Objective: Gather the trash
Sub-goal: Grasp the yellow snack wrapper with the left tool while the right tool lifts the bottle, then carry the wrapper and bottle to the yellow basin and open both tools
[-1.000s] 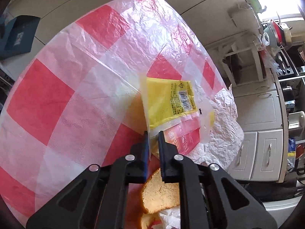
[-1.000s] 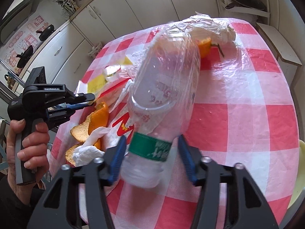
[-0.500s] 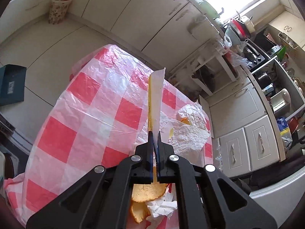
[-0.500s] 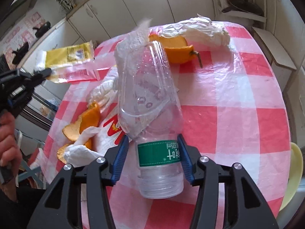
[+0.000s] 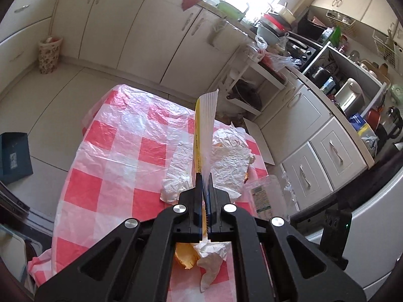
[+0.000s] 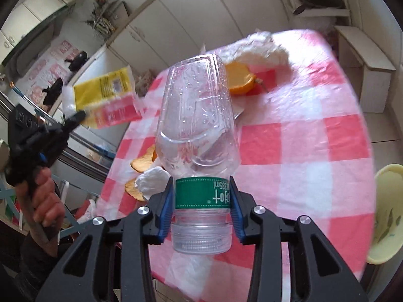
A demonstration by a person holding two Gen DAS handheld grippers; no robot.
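Observation:
A yellow and red snack wrapper stands edge-on above the table, with my left gripper shut on its lower edge. The right wrist view shows that wrapper held up at the left by the left gripper. My right gripper is closing; its blue pads press on the green label of a clear plastic bottle, cap end toward the camera. Orange peel, crumpled white paper, a tissue and peel pieces lie on the table.
The table wears a red and white checked plastic cloth. A pale yellow bowl-like thing sits off its right edge and a white bench beyond it. A dark blue box and a floral bin stand on the floor.
The left gripper has risen off the table with the wrapper and rolled, so the wrapper now shows edge-on. The right jaws have closed onto the bottle's label and the bottle stands more upright.

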